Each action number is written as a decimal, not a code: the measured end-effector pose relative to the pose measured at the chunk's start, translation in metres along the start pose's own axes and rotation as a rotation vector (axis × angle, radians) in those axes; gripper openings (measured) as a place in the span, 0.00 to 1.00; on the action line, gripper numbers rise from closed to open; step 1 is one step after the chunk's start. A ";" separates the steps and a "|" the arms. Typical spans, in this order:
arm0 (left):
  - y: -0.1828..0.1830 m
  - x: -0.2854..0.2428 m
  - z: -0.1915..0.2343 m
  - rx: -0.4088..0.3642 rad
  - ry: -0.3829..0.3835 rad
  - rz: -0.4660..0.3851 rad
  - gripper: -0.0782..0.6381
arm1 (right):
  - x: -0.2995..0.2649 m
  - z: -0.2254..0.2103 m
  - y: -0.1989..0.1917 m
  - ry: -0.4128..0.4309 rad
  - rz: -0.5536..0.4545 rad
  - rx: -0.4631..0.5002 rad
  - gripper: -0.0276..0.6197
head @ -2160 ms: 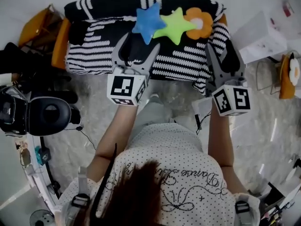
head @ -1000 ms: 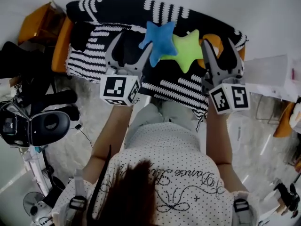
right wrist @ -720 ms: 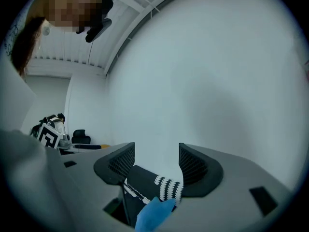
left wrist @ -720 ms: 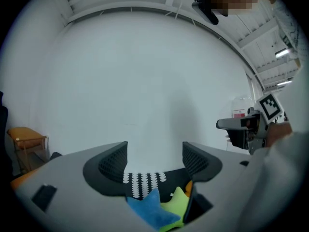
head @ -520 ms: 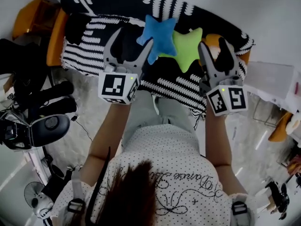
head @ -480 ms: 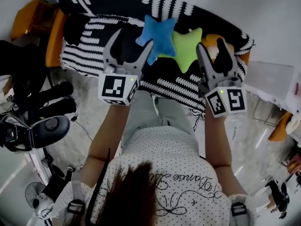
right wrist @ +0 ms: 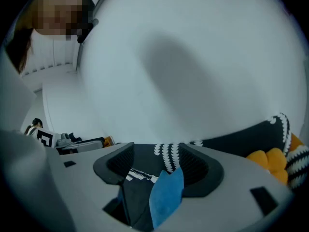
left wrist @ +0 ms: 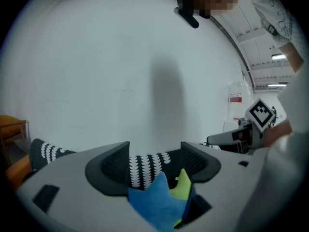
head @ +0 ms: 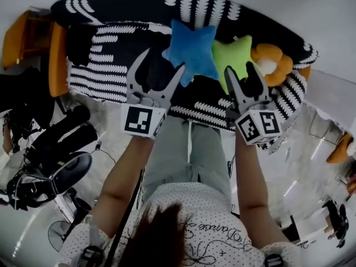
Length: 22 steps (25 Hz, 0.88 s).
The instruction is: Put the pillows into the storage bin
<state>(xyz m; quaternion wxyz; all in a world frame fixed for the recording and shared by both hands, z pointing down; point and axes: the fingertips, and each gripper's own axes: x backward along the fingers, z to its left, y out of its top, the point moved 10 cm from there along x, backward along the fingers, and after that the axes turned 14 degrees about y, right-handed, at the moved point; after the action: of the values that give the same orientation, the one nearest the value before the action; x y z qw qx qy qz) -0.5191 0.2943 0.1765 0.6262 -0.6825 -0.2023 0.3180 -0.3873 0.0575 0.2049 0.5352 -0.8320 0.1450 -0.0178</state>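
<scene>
Blue star pillow (head: 192,49), on the striped sofa (head: 100,38), noses into the left gripper (head: 164,60), jaws wide but closing for pickup; right gripper (head: 239,68) gapes empty.

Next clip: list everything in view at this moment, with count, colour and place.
sofa: one, black-and-white striped cover, top of head view.
blue star pillow: one, on the sofa, middle.
green star pillow: one, just right of the blue one.
orange flower pillow: one, white centre, right of the green star.
black chair: one, on the floor at left.
left gripper: one, grey, jaws closing; blue star's tip shows in the gap, not pinched.
right gripper: one, grey, jaws apart over the green star, gripping nothing.
</scene>
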 end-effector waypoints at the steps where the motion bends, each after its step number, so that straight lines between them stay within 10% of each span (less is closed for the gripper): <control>1: -0.009 -0.005 0.008 0.006 0.000 0.002 0.55 | -0.006 -0.005 -0.012 -0.021 0.004 -0.018 0.48; 22: -0.119 -0.059 0.077 -0.036 -0.033 0.143 0.45 | -0.090 -0.094 -0.234 -0.244 0.297 -0.223 0.54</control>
<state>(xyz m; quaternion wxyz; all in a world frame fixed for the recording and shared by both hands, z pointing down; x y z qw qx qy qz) -0.5996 0.3259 0.3034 0.5862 -0.7010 -0.1691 0.3693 -0.4392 0.0881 0.4662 0.4501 -0.8516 0.2011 0.1780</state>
